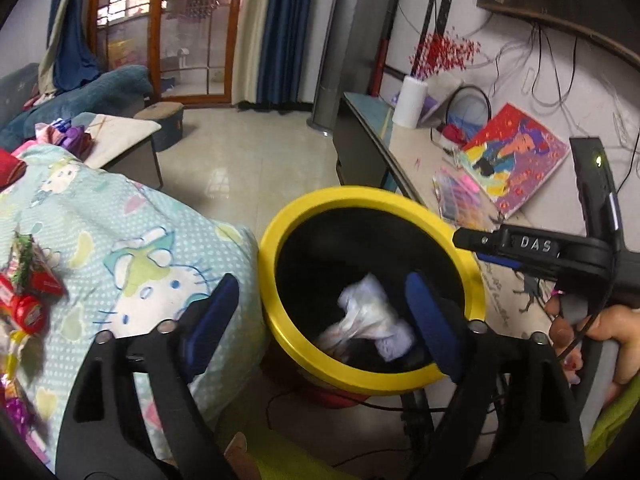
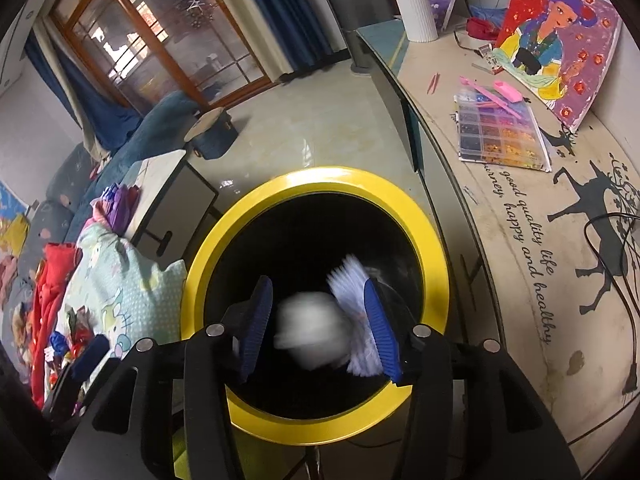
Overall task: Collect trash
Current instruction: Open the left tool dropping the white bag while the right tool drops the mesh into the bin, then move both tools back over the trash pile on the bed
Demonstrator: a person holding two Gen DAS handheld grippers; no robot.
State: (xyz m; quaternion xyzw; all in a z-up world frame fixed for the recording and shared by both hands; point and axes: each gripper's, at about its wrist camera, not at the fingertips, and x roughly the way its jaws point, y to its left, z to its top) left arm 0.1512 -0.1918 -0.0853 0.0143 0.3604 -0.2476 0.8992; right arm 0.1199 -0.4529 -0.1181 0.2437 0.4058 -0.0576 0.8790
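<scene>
A black bin with a yellow rim (image 1: 276,236) (image 2: 200,256) stands on the floor between a blanket-covered seat and a low table. Crumpled white tissue (image 1: 368,320) lies inside it. My left gripper (image 1: 320,308) is open and empty above the bin's near edge. My right gripper (image 2: 320,312) is open over the bin mouth; a blurred white wad of paper (image 2: 310,334) is between its fingers, apart from them, with more white paper (image 2: 354,280) below. The right gripper also shows in the left wrist view (image 1: 464,240) at the bin's right rim. Red and colourful wrappers (image 1: 24,300) lie on the blanket.
A Hello Kitty blanket (image 1: 132,240) (image 2: 120,292) covers the seat left of the bin. A low table (image 2: 520,240) at right holds a bead box (image 2: 500,136), a painting (image 2: 556,40) and a white vase (image 2: 416,8). A small side table (image 2: 168,196) and tiled floor (image 1: 248,152) lie beyond.
</scene>
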